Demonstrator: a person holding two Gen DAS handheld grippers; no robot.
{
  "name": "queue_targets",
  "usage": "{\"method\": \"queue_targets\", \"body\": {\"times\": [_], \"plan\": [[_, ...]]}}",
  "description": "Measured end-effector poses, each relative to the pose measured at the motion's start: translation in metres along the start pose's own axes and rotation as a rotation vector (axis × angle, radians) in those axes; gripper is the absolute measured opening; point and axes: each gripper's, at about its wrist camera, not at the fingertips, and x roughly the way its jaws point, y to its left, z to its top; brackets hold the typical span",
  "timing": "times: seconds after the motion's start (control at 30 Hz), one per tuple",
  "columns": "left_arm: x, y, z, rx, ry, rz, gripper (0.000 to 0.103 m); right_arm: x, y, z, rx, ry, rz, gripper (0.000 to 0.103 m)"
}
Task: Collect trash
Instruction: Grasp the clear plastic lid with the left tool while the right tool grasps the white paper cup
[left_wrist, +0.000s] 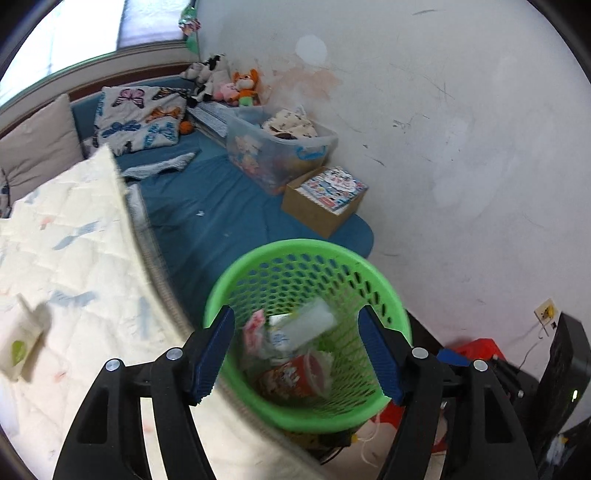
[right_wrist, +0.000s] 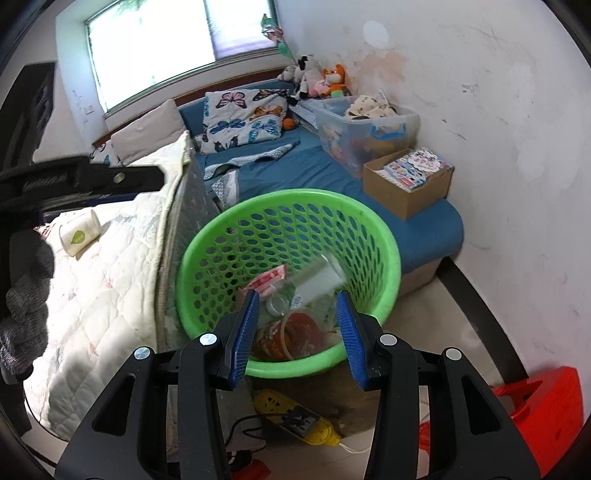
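Deposit step: left gripper (left_wrist: 295, 350) released above green basket (left_wrist: 236, 273), blurred clear wrapper (left_wrist: 314, 321) probably dropping in. Right gripper (right_wrist: 297, 332) empty, jaws apart. Next: fetch white packet (right_wrist: 79, 230) from quilt (right_wrist: 110, 295).

Light: bright daylight from the overexposed window (right_wrist: 155, 40).
Shadows: soft, on the quilt (right_wrist: 110, 295).
Blur: bottle (left_wrist: 314, 323) in the basket smeared.
Edges: fisheye bending, dark corners.

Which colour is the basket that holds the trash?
Bright green basket, best seen in the right wrist view.
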Motion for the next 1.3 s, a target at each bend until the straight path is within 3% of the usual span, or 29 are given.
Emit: {"method": "queue_targets", "body": {"times": [0.43,0.73,0.83,1.07,1.3], "plan": [[-0.089,0.102,-0.041,-0.096,-0.069,0.241,0.067,0.003,0.076,0.028,-0.134,-0.022,0.134,0.055],[-0.133,0.195,-0.074,-0.194,-0.063,0.430,0.079,0.016,0.143,0.047,-0.220,-0.005,0.244,0.059],[-0.143,0.221,-0.088,-0.218,-0.046,0.469,0.088,0.021,0.163,0.050,-0.236,0.010,0.280,0.064],[-0.147,0.269,-0.120,-0.250,0.017,0.498,0.093,0.038,0.219,0.058,-0.294,0.049,0.356,0.079],[-0.141,0.290,-0.139,-0.250,0.053,0.488,0.094,0.059,0.273,0.062,-0.374,0.077,0.408,0.081]]}}
